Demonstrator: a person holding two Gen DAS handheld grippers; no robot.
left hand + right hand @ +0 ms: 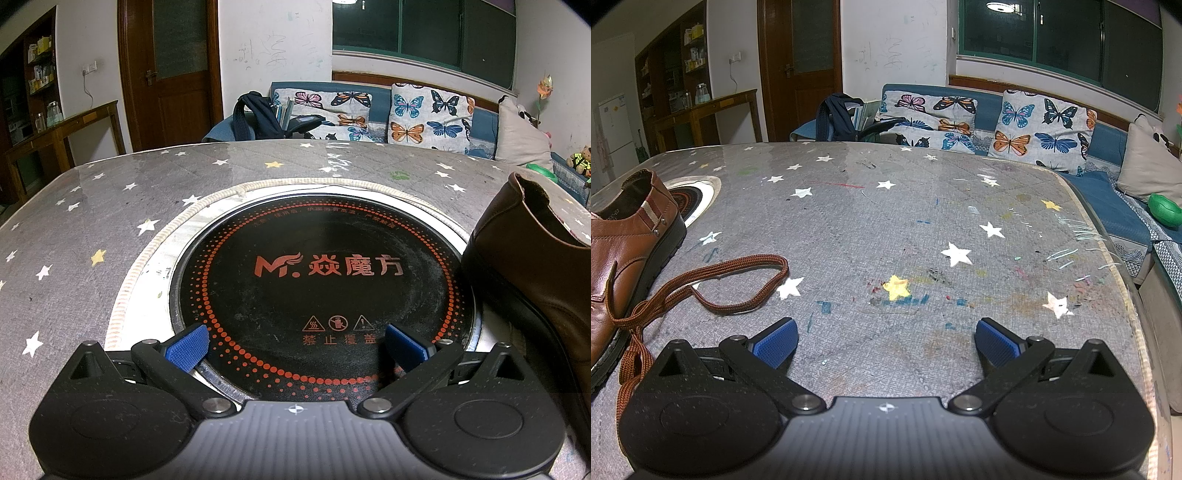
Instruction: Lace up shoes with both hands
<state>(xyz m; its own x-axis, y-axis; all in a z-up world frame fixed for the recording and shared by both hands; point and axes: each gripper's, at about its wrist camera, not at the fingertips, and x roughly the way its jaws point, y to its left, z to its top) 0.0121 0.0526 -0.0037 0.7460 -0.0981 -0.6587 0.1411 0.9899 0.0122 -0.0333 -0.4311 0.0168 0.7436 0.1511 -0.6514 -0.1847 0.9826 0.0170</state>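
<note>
Left gripper [295, 341]: spread wide, blue pads [186, 347] far apart, nothing held between them. Right below and ahead of it, a round black cooker plate [325, 280] with red dots and red writing, set into the grey table [92, 221] with white stars. Off to its right side, close by, the brown shoe [535, 258], heel end up, black sole touching the edge of the cooker plate.

Right gripper [886, 341]: also spread wide, nothing between its blue pads [995, 345]. Bare starry table [886, 229] under it and ahead of it, with little paint marks and a yellow star [897, 288] just in front. To its left, the same brown shoe [624, 251], lying on the table, striped tab at the heel, far end near the cooker plate [689, 201]. Brown lace [738, 280] coming out of the shoe, looping flat on the table just ahead of the left pad [775, 343], then running down past the gripper's left side. Not touching either pad. Lace not pulled tight, loose on the table.

Far behind the table: blue sofa [993, 107] with butterfly cushions [1041, 129], dark backpack [838, 114], brown door [798, 66].
</note>
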